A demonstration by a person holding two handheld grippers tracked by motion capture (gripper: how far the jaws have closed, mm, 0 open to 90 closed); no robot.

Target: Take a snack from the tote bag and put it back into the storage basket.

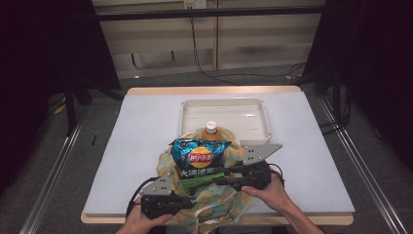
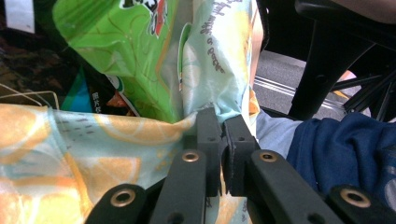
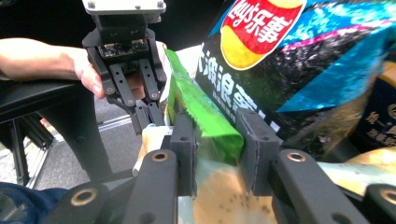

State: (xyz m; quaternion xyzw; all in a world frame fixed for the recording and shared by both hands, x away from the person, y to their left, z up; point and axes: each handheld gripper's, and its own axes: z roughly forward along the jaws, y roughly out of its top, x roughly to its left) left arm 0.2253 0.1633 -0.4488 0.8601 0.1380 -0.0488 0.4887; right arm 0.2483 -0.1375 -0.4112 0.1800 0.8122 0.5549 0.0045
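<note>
A lemon-print fabric bag [image 1: 217,204] stands at the table's near edge. In it are an orange drink bottle [image 1: 211,127], a blue-and-black chip bag [image 1: 199,153] and a green snack packet [image 1: 195,179]. My left gripper [image 2: 223,126] is shut on the bag's fabric rim [image 2: 219,70], at the bag's near left side [image 1: 194,199]. My right gripper [image 3: 217,135] comes in from the right, its pads closed on the green packet [image 3: 201,112] just below the chip bag [image 3: 289,60]. The left gripper [image 3: 148,119] also shows beyond it, pinching the rim.
A white rectangular tray [image 1: 224,105] sits behind the bag at the back middle of the white mat [image 1: 136,146]. Black frame legs and cables stand on the floor beyond the table. A blue sleeve [image 2: 345,154] lies close under the left gripper.
</note>
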